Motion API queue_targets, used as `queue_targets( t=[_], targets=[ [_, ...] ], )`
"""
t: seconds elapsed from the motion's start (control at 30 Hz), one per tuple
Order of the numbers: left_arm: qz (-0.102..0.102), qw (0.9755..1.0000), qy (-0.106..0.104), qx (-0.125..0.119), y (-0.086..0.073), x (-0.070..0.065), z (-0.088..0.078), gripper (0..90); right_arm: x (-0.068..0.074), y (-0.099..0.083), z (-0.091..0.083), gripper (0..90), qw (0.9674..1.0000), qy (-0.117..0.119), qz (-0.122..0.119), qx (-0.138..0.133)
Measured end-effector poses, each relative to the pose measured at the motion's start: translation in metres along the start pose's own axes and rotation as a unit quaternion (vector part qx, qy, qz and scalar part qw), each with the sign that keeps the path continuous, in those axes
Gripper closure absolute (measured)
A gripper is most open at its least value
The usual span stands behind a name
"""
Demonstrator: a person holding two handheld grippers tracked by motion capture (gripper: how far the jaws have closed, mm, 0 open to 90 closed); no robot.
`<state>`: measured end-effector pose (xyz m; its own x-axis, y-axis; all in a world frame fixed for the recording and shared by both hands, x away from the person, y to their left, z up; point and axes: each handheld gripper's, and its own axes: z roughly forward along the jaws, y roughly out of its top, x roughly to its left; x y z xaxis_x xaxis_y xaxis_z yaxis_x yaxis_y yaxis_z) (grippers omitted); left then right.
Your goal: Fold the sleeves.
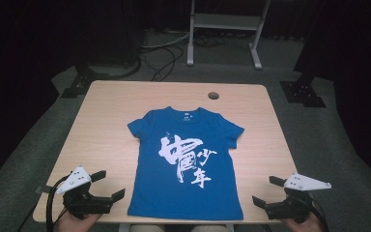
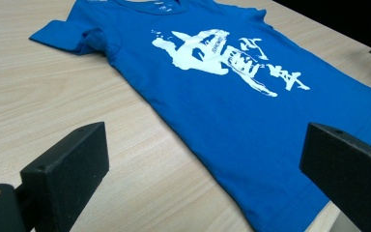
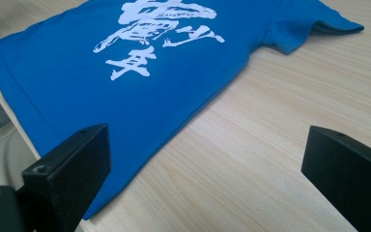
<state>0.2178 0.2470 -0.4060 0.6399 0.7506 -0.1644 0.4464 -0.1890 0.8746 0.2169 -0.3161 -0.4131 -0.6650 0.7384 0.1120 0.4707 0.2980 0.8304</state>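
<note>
With both the left gripper (image 1: 107,185) and right gripper (image 1: 262,191) gaping empty beside the blue printed T-shirt (image 1: 186,164) spread flat on the wooden table (image 1: 106,121), a shallow pinch may slide off the thin hem.

Even overhead light brightens the table (image 1: 106,121), surroundings fall dark, and both gripper views stay sharp.

Both hands hold their tools low, left tool (image 1: 107,182) and right tool (image 1: 267,190) wide open, pointing inward.
</note>
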Motion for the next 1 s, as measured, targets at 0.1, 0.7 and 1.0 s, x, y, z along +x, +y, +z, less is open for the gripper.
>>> queue_targets(
  t=[0.1,0.7,1.0],
  targets=[
    [-0.001,1.0000,0.002,0.001,0.000,0.001,0.000,3.0,-0.001,0.001,0.001,3.7,1.0000,0.001,-0.001,-0.001],
    [-0.008,0.9999,0.007,0.000,0.008,0.009,0.010,3.0,-0.004,0.000,0.001,3.7,1.0000,-0.001,0.001,-0.002],
    [-0.009,0.9999,0.008,0.001,0.014,0.012,0.015,3.0,-0.003,-0.002,0.007,3.7,0.9999,0.007,0.002,0.007]
  ],
)
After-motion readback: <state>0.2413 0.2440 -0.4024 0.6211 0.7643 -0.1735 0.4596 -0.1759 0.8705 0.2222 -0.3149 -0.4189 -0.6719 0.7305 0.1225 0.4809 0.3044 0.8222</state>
